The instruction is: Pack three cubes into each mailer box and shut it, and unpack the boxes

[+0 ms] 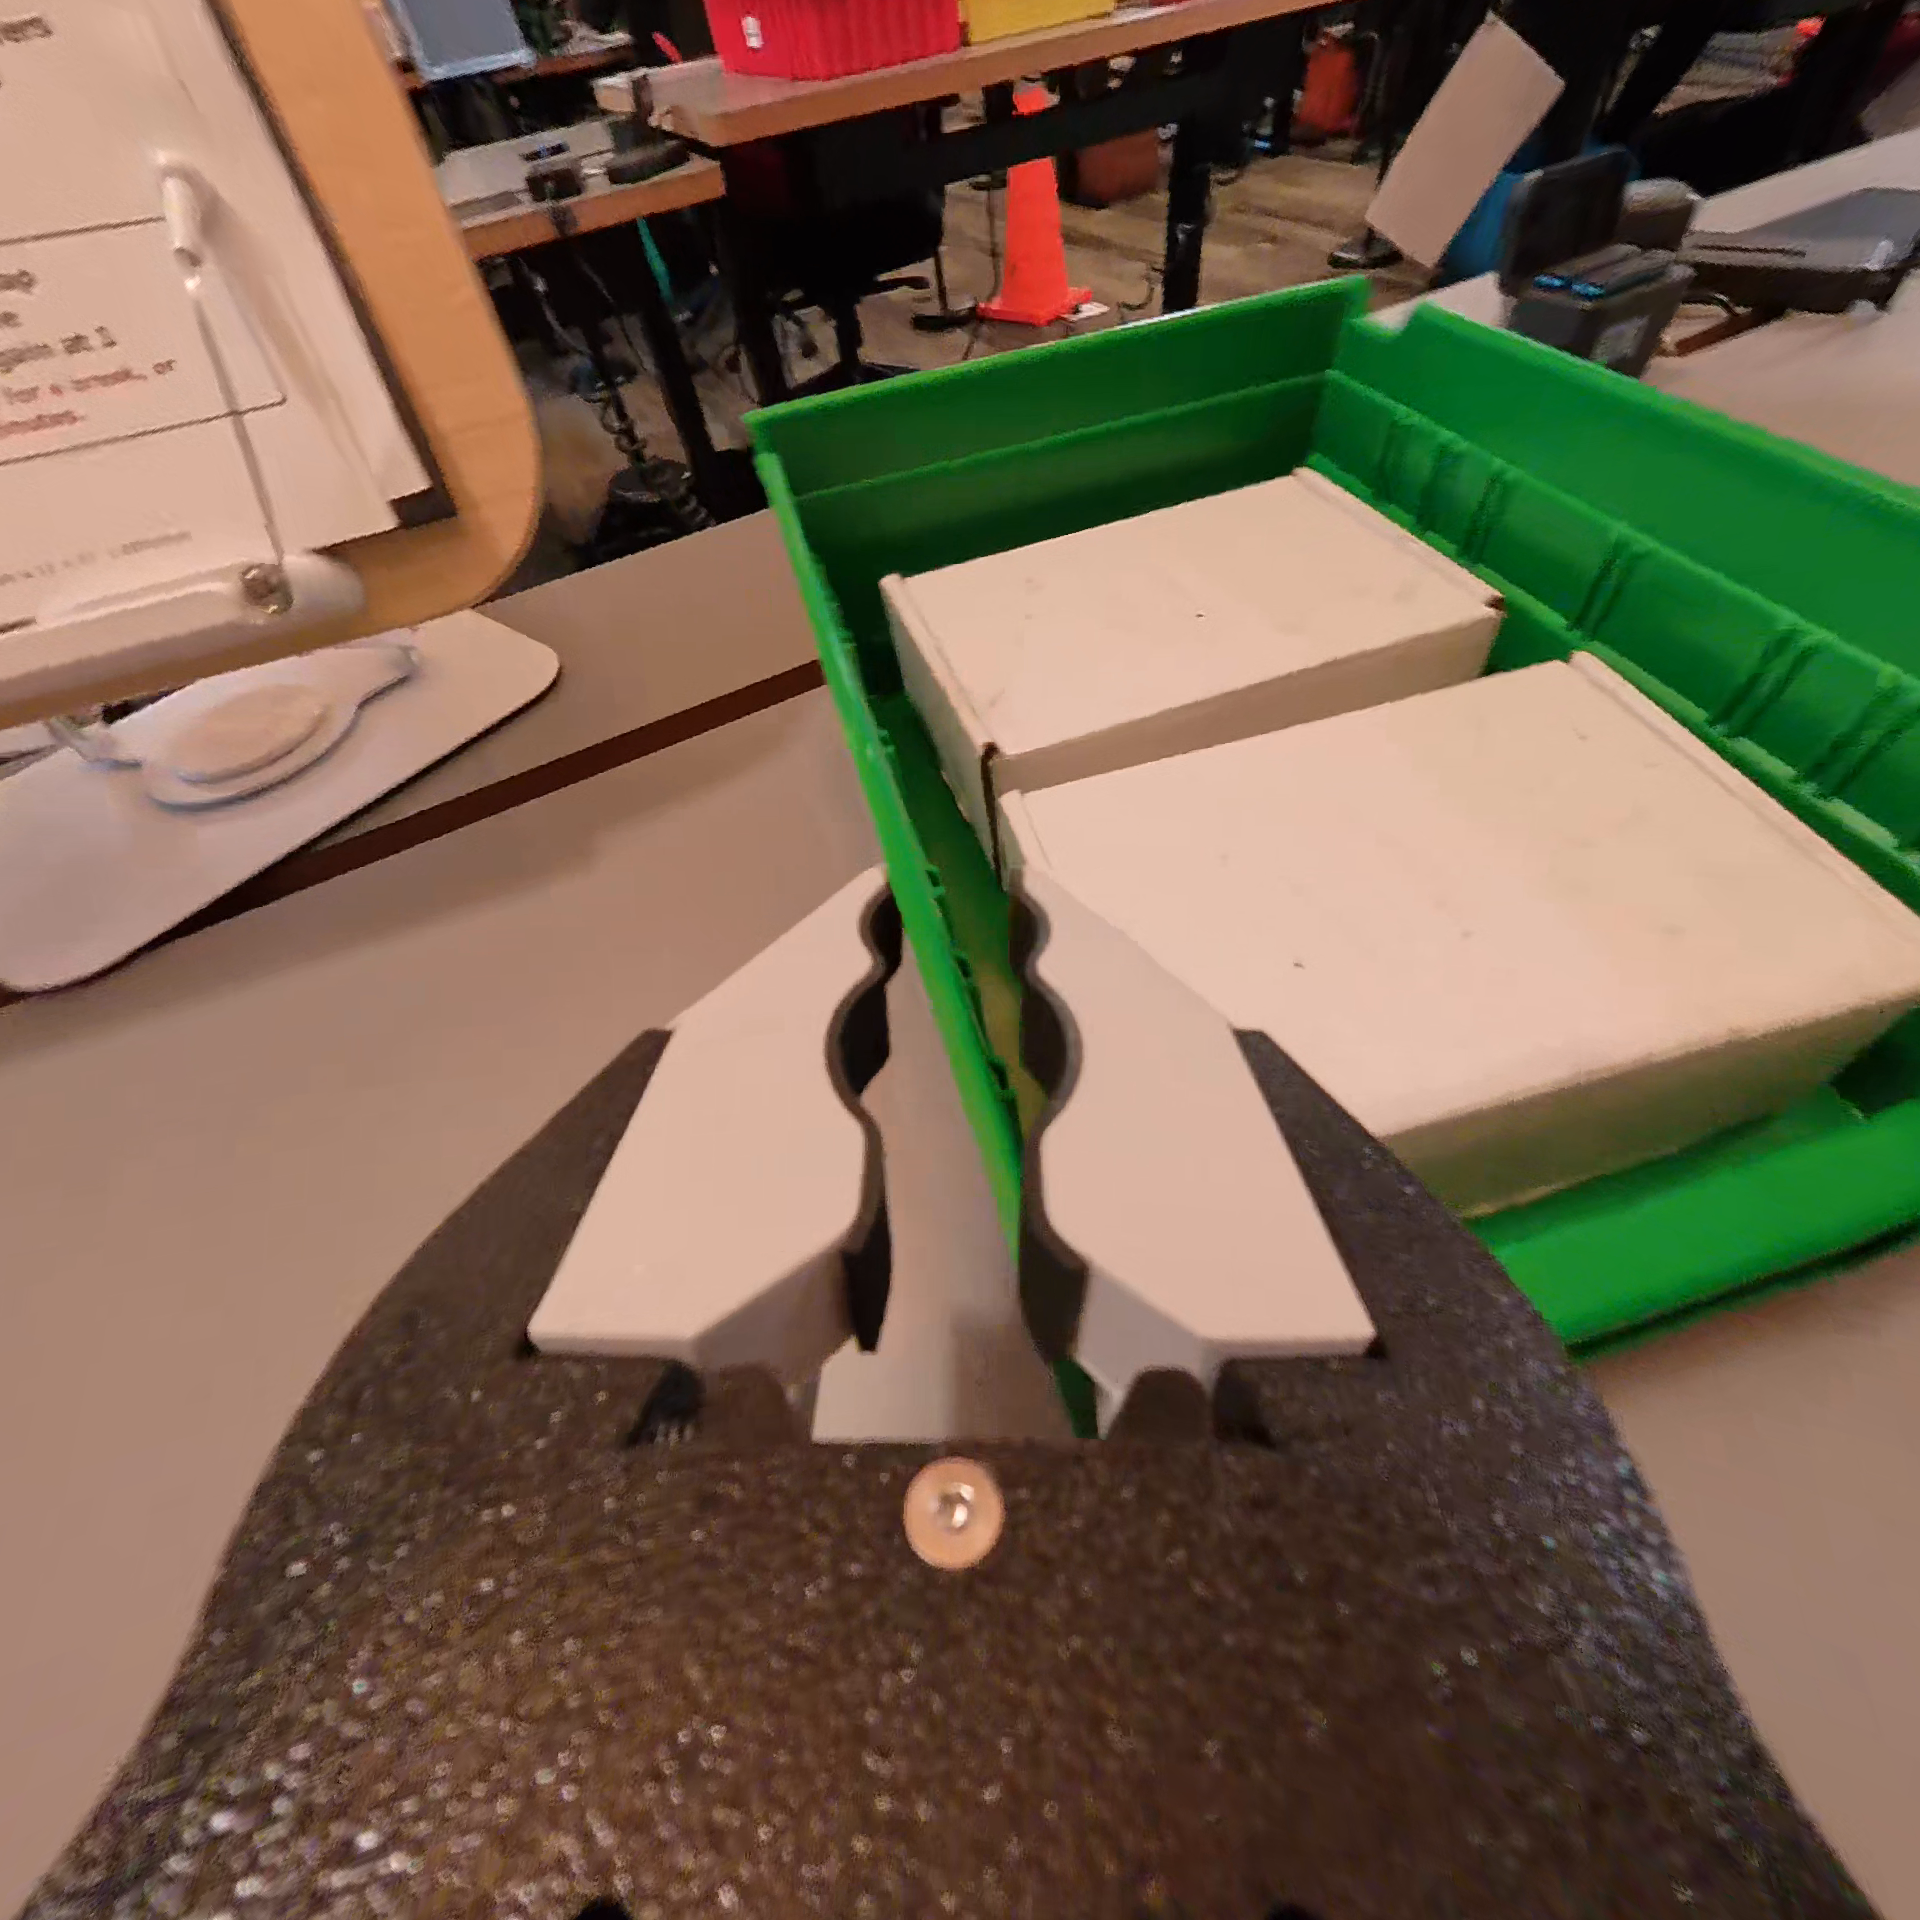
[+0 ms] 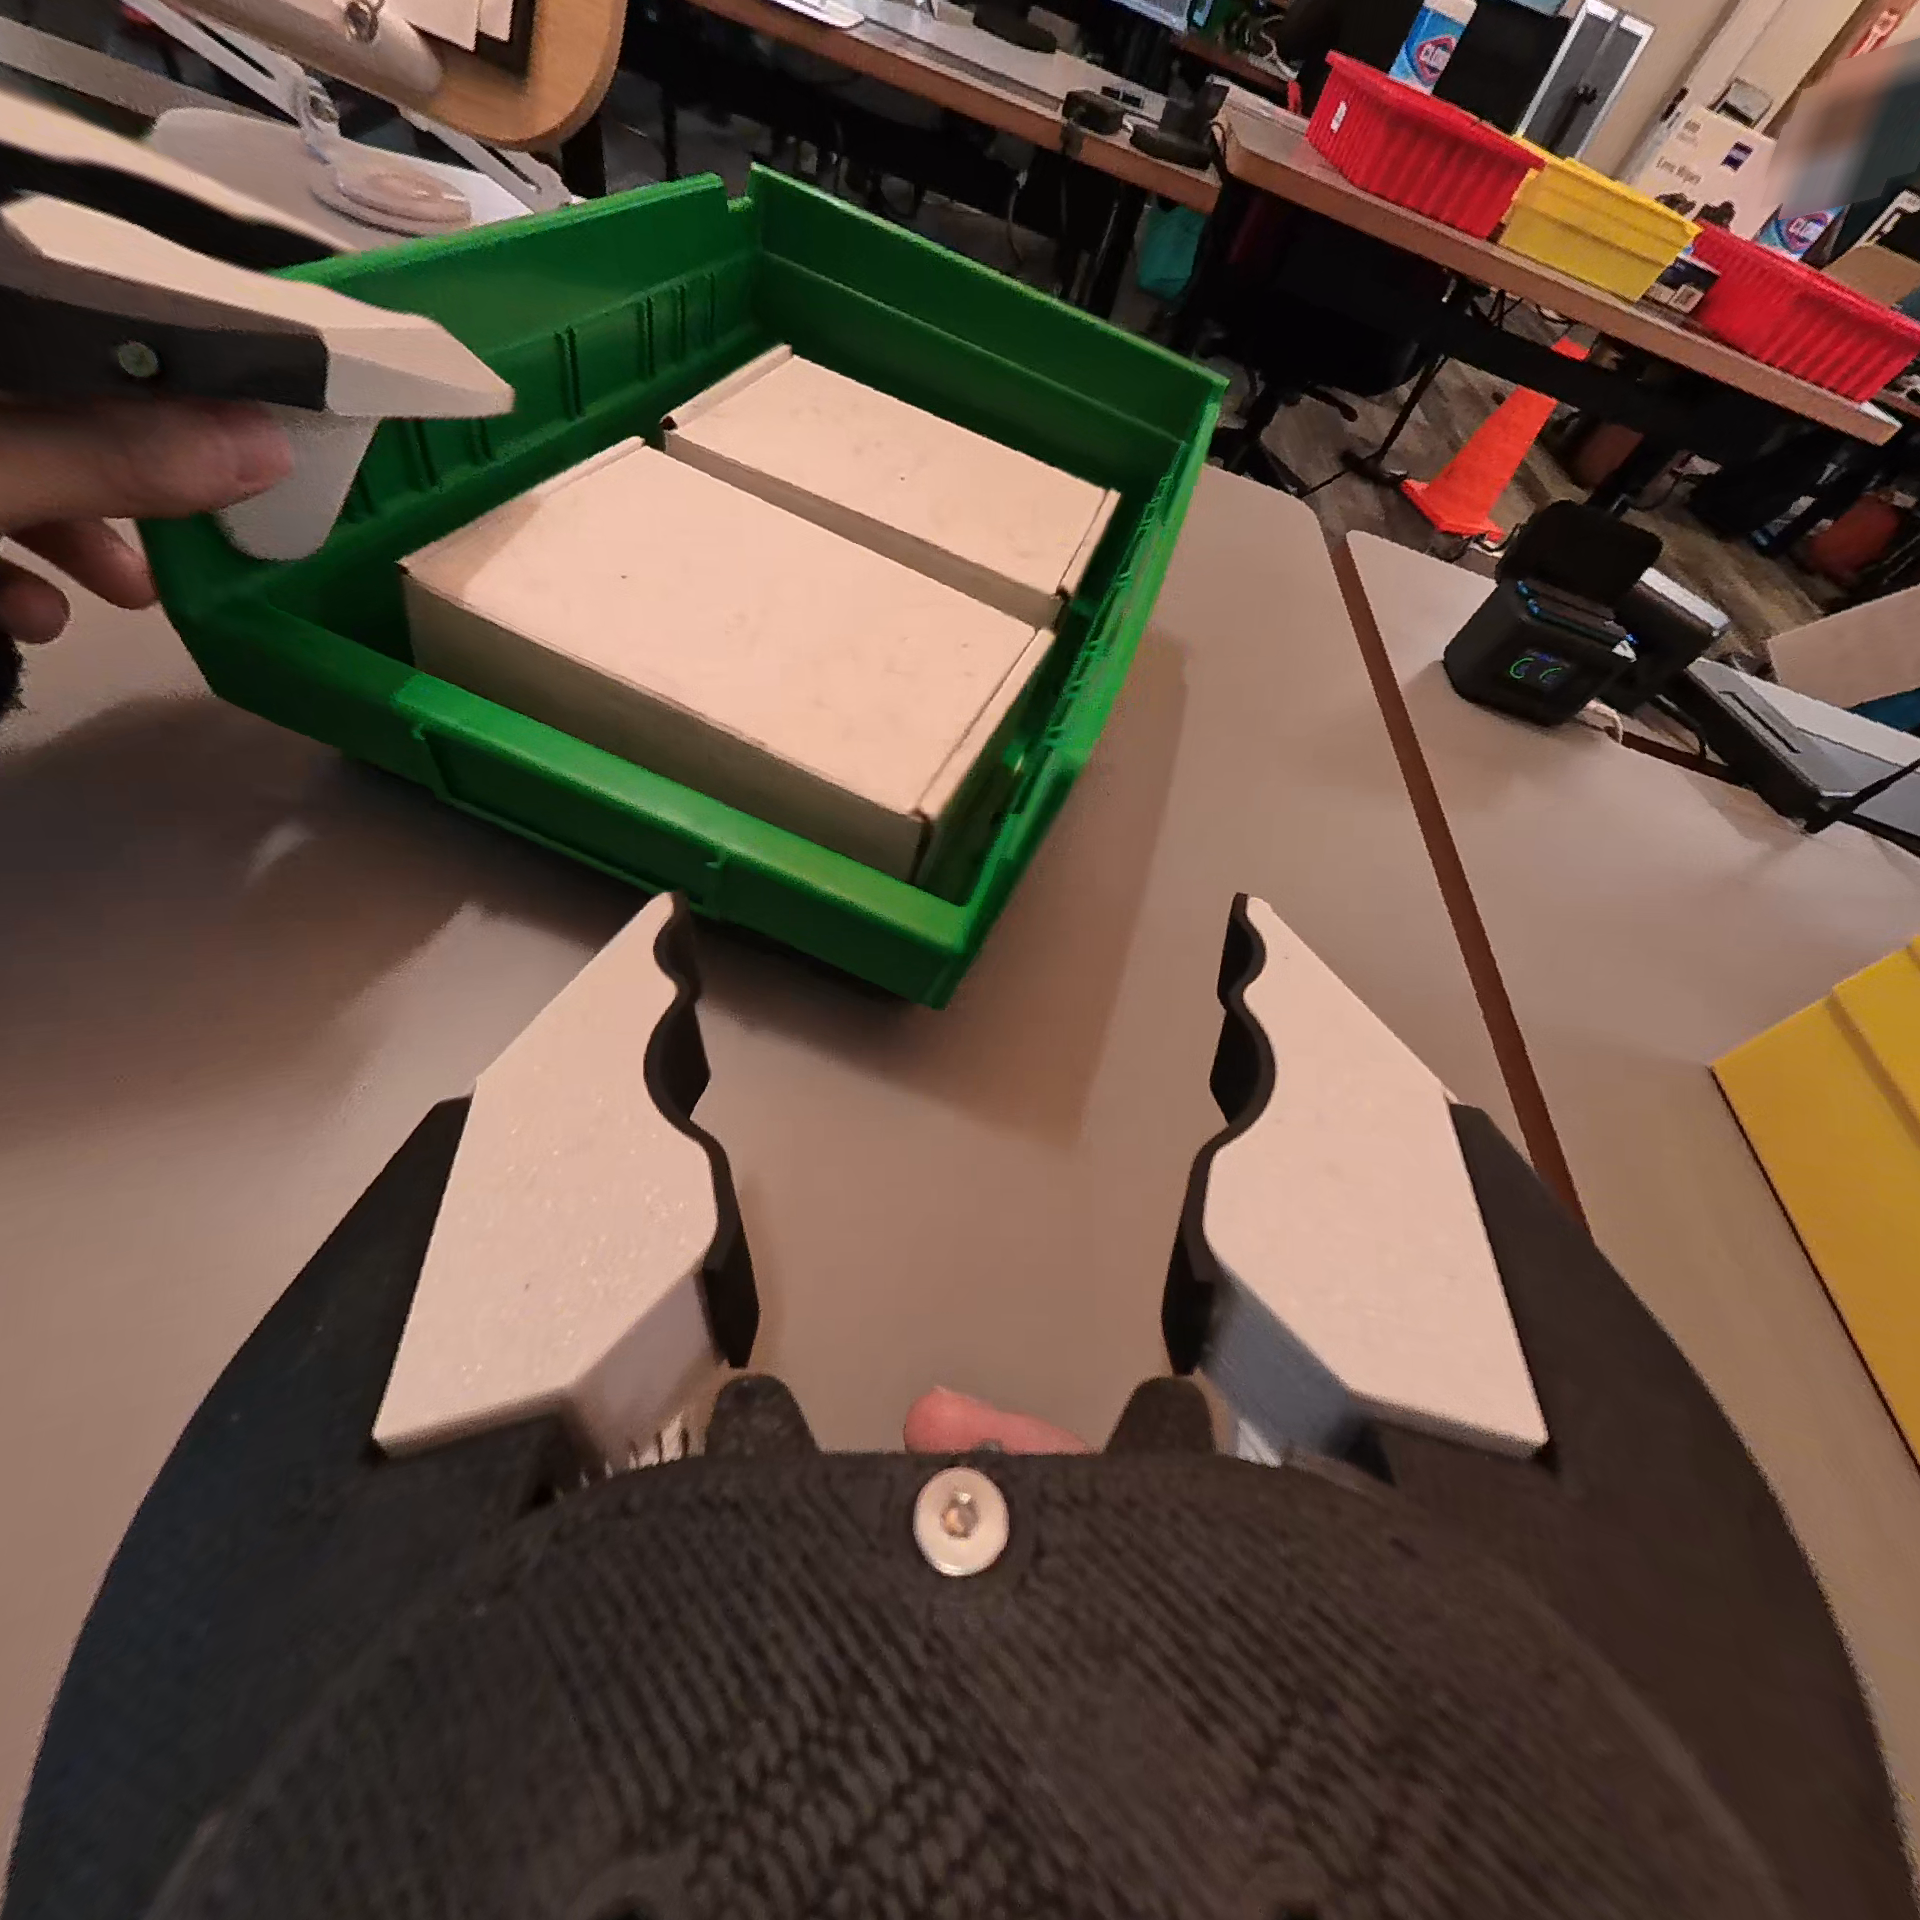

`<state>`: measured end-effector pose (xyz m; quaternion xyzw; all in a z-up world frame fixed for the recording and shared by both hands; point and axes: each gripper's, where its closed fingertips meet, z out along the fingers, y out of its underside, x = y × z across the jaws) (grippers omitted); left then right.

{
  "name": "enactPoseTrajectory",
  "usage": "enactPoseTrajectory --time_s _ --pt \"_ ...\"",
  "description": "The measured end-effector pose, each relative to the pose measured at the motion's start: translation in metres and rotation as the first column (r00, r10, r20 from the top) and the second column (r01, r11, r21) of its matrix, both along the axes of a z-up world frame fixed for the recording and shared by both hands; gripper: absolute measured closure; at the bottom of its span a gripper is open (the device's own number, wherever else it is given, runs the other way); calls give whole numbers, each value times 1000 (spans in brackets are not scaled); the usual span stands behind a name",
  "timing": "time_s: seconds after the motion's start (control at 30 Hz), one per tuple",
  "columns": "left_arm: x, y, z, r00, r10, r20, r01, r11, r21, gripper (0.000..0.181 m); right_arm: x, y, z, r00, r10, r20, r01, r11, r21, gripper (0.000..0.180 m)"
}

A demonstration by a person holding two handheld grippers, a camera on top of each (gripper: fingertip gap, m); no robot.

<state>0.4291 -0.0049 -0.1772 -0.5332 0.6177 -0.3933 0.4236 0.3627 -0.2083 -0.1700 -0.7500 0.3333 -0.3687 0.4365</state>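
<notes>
A green bin point(image 1: 1039, 416) stands on the grey table and holds two shut white mailer boxes, a near one point(image 1: 1455, 935) and a far one point(image 1: 1174, 613). My left gripper point(image 1: 951, 894) straddles the bin's left wall, jaws narrowly apart; the right finger lies against the wall's inner side and a strip of table shows by the left finger. In the right wrist view, the bin point(image 2: 623, 821), both boxes point(image 2: 707, 634) point(image 2: 894, 468) and the left gripper point(image 2: 395, 468) on the bin's far-left wall show. My right gripper point(image 2: 956, 914) is wide open and empty, just short of the bin's near wall. No cubes are visible.
A white stand with paper sheets point(image 1: 208, 416) sits left of the bin. A yellow bin's edge point(image 2: 1839, 1122) is at the right. A black device point(image 2: 1558, 644) sits on the adjoining table past a seam. A hand point(image 2: 104, 478) holds the left gripper. An orange cone point(image 1: 1034, 229) stands beyond.
</notes>
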Motion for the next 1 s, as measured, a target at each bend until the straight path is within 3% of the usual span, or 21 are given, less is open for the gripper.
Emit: enactPoseTrajectory --time_s 0.1,0.53,1.0 --pt "-2 19 -2 999 34 -11 -34 999 8 180 0 -4 5 1000 -9 11 9 1000 3 81" --pt "-65 73 -2 1000 -9 -7 9 1000 0 180 -5 -10 30 998 -27 64 24 999 41 83" --pt "-173 143 -1 998 56 -4 -56 998 -1 181 -39 64 65 982 135 129 -142 989 48 80"
